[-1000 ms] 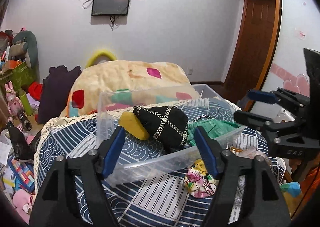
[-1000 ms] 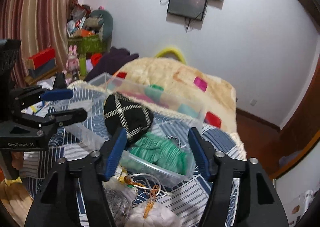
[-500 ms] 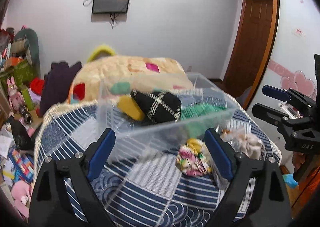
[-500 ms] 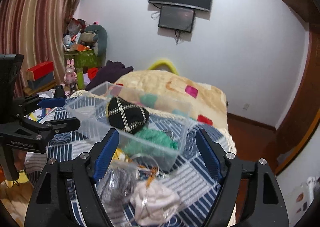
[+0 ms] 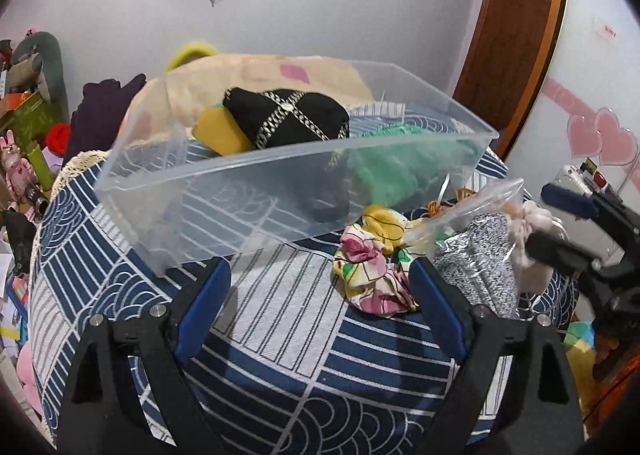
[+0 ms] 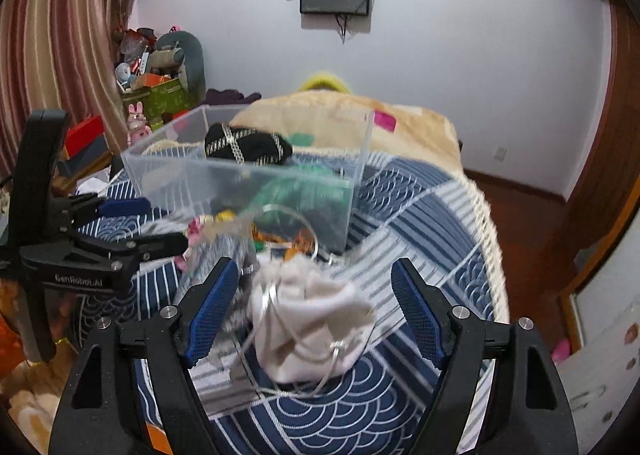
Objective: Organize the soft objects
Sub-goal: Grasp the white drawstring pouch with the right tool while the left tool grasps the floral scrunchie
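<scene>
A clear plastic bin (image 5: 256, 183) (image 6: 224, 175) sits on the blue patterned cloth. It holds a black chain-trimmed pouch (image 5: 286, 121) (image 6: 248, 145), a yellow item (image 5: 218, 131) and green fabric (image 5: 404, 165) (image 6: 304, 195). In front of it lie a floral scrunchie (image 5: 372, 275), a grey knit piece in a clear bag (image 5: 480, 255) and a white fabric bundle with a silver ring (image 6: 316, 315). My left gripper (image 5: 320, 311) is open and empty, short of the bin. My right gripper (image 6: 316, 311) is open, its jaws either side of the white bundle.
The cloth covers a round table (image 5: 304, 367) (image 6: 424, 223). A cream patchwork blanket (image 6: 400, 131) lies behind the bin. Toys and boxes (image 6: 160, 75) crowd the left corner. A wooden door (image 5: 516, 27) stands at right.
Both grippers have pulled back from the bin and dropped lower. The white bundle now sits between my right jaws. The bin and its contents have not moved.
</scene>
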`<state>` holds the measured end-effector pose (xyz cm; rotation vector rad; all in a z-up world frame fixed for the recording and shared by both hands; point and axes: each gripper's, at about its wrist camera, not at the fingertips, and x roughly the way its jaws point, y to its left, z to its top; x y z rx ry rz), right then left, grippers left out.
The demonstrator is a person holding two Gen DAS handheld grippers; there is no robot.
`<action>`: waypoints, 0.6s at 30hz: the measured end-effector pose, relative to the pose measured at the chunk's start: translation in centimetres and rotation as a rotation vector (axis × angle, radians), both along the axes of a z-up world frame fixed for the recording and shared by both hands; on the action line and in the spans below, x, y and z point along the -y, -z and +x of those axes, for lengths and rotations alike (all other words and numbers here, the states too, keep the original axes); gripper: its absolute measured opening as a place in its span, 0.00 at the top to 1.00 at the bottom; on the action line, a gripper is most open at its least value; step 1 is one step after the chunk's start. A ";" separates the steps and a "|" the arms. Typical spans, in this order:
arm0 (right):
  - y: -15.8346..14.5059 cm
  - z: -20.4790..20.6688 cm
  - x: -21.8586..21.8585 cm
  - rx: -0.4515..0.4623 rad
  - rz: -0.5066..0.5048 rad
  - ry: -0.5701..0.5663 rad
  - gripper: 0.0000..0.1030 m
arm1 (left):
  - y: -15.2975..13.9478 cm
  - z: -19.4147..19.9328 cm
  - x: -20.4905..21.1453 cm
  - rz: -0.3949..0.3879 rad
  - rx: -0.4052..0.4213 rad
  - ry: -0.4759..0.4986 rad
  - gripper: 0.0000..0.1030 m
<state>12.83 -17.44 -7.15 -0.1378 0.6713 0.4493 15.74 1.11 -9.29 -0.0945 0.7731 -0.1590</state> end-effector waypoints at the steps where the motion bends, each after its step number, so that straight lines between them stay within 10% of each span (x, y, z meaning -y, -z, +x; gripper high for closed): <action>1: 0.5 0.1 0.0 -0.012 0.000 0.002 0.26 | 0.2 0.2 0.2 0.003 -0.013 0.005 0.11; 9: 2.0 0.4 1.3 -0.052 0.042 0.021 0.26 | 1.4 1.7 0.9 0.008 -0.075 0.029 0.32; 18: 2.7 0.1 1.7 -0.095 0.089 -0.016 0.67 | 1.4 1.9 2.3 -0.013 -0.079 0.125 0.69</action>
